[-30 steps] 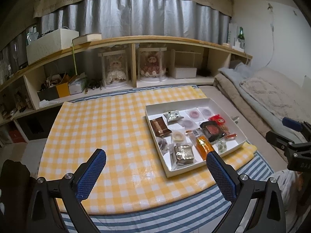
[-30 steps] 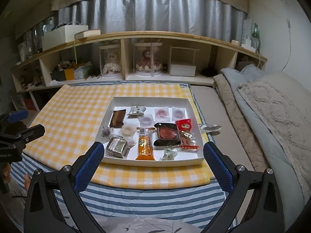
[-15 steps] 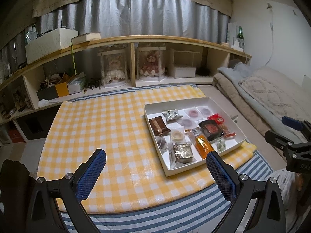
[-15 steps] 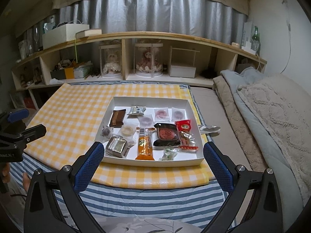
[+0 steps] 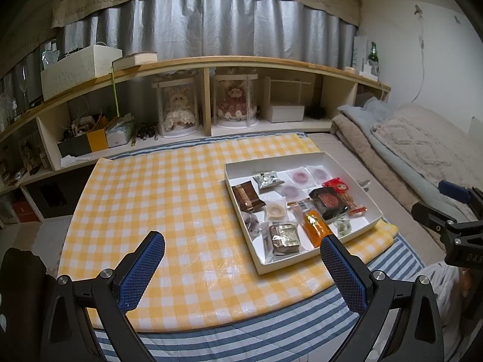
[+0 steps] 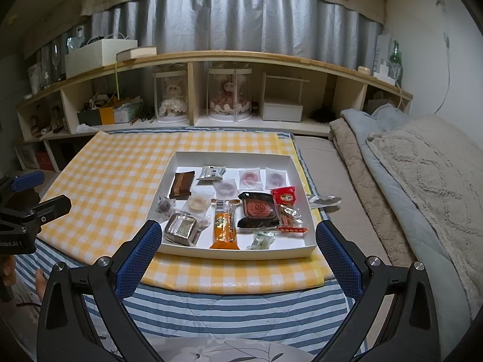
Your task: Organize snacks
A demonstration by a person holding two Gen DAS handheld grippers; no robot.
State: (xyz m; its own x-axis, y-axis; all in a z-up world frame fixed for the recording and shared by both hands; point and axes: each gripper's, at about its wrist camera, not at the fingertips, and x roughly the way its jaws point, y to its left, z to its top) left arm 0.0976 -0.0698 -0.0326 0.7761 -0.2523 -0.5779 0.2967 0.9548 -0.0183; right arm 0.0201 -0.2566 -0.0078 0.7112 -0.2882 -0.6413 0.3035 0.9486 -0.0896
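In front of you a yellow checked cloth (image 6: 120,166) covers the striped bedding (image 6: 229,310), with folded blankets (image 6: 422,181) off to your right. On the cloth's right part sits the white tray (image 6: 241,252) holding all the snacks. Your left gripper (image 5: 241,259) hovers wide open over bare cloth beside the tray; your right gripper (image 6: 238,252) hangs just short of the tray's near wall, fingers spread wide (both empty). Inside, a dark tray of red cake (image 6: 259,209) lies right of centre, the orange packet (image 6: 225,226) beside it, a foil-wrapped block (image 6: 181,227) at the near left corner, and a brown bar (image 6: 181,184) behind that.
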